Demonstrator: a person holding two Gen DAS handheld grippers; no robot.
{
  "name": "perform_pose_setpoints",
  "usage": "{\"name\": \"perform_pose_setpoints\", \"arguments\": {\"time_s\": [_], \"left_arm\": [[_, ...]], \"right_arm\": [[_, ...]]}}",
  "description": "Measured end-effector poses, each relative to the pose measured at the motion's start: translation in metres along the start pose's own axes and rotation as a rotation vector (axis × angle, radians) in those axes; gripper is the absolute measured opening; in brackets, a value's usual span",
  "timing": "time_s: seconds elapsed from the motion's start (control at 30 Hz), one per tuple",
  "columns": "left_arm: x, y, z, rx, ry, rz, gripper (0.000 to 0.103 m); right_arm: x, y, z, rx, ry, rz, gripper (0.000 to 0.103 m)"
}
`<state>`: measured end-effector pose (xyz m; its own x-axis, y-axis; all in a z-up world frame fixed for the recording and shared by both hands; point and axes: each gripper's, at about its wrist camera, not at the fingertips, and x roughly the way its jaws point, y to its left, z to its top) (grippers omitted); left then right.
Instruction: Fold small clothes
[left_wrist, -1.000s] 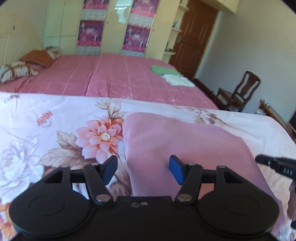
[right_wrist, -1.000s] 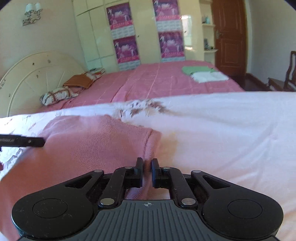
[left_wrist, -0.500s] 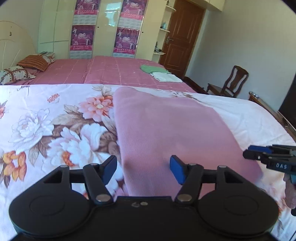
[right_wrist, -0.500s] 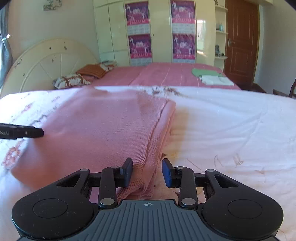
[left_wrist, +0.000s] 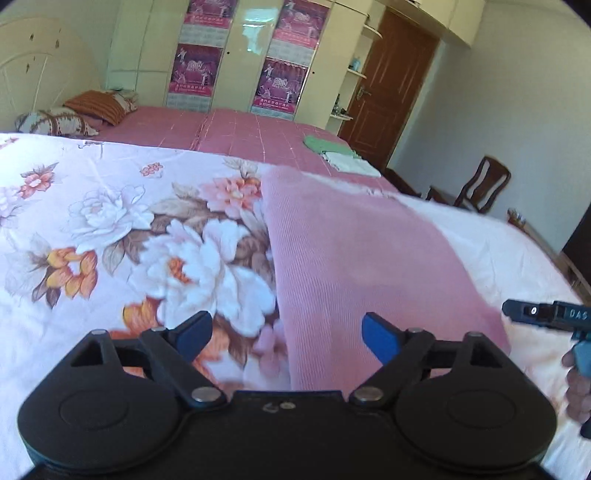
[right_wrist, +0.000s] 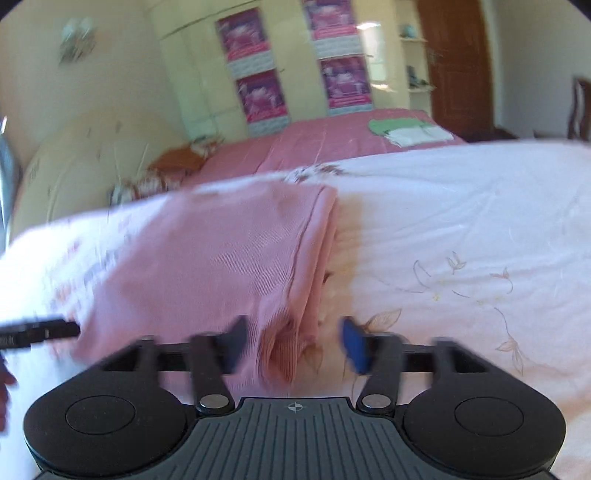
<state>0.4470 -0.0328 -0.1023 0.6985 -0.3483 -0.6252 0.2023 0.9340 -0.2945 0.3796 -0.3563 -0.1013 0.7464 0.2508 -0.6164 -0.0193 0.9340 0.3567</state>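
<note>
Pink ribbed garment (left_wrist: 362, 251) on white bedsheet (left_wrist: 110, 229) with peach-orange flowers.

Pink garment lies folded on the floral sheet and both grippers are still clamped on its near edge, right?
Not clamped. The right wrist view shows the right gripper with jaws opening, pads off the garment; the left gripper is likewise opening. The garment does lie folded on the sheet.

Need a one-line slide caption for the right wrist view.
Right gripper opening over the near edge of a folded pink garment lying on a floral bedspread.

Garment (left_wrist: 362, 258) on sheet (left_wrist: 110, 236) (clothes (left_wrist: 340, 155) behind).
</note>
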Motion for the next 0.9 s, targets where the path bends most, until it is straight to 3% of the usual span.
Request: {"name": "perform_pose_setpoints", "arguments": {"time_s": [0.17, 0.27, 0.4, 0.6, 0.67, 0.77, 0.9], "left_arm": [[0.035, 0.012, 0.033, -0.093, 0.059, -0.116, 0.083], [0.061, 0.016, 0.042, -0.131, 0.137, -0.170, 0.081], [0.092, 0.015, 0.043, -0.118, 0.237, -0.140, 0.071], [0.114, 0.014, 0.047, -0.124, 0.256, -0.151, 0.072], [0.118, 0.010, 0.049, -0.112, 0.258, -0.146, 0.073], [0.118, 0.007, 0.052, -0.095, 0.269, -0.150, 0.064], [0.125, -0.008, 0.054, -0.031, 0.284, -0.093, 0.062]], "right_arm": [[0.023, -0.030, 0.038, 0.195, 0.002, 0.093, 0.071], [0.047, -0.043, 0.053, 0.255, 0.107, 0.167, 0.071], [0.075, -0.059, 0.059, 0.296, 0.255, 0.224, 0.071], [0.089, -0.062, 0.063, 0.274, 0.269, 0.344, 0.071], [0.099, -0.058, 0.064, 0.262, 0.284, 0.361, 0.052], [0.108, -0.059, 0.062, 0.283, 0.287, 0.397, 0.039], [0.102, -0.065, 0.056, 0.266, 0.258, 0.406, 0.037]]}}
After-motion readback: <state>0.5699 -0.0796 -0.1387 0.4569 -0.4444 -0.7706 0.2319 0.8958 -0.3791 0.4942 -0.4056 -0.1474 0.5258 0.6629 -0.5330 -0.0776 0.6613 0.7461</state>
